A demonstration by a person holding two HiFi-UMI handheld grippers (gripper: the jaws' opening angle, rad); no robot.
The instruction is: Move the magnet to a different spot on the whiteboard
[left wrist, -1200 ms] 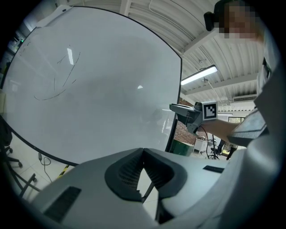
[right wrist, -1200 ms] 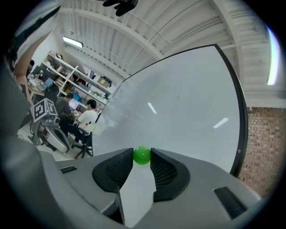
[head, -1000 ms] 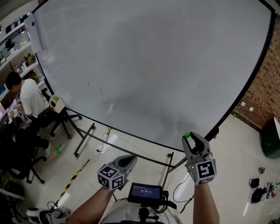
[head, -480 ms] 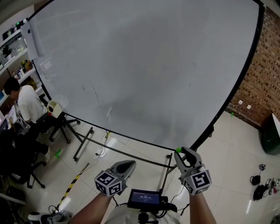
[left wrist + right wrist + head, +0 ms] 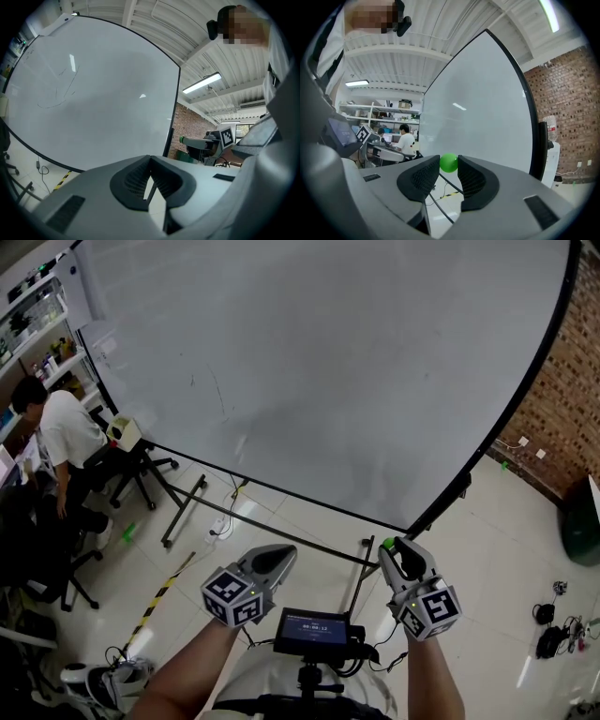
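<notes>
Right gripper view: right hand-held gripper (image 5: 448,168) grips magnet (image 5: 449,162) near whiteboard (image 5: 480,112) edge.

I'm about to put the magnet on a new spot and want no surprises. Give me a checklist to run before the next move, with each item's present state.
1. Magnet in the right gripper: ok, pinched between the jaw tips.
2. Grip secure: cannot tell, only the very tips hold it.
3. Magnet off the whiteboard: ok, held in the air near its lower corner.
4. Bare target area on the board: ok, only faint pen marks.
5. Left gripper out of the way: ok, shut, empty and low.
</notes>
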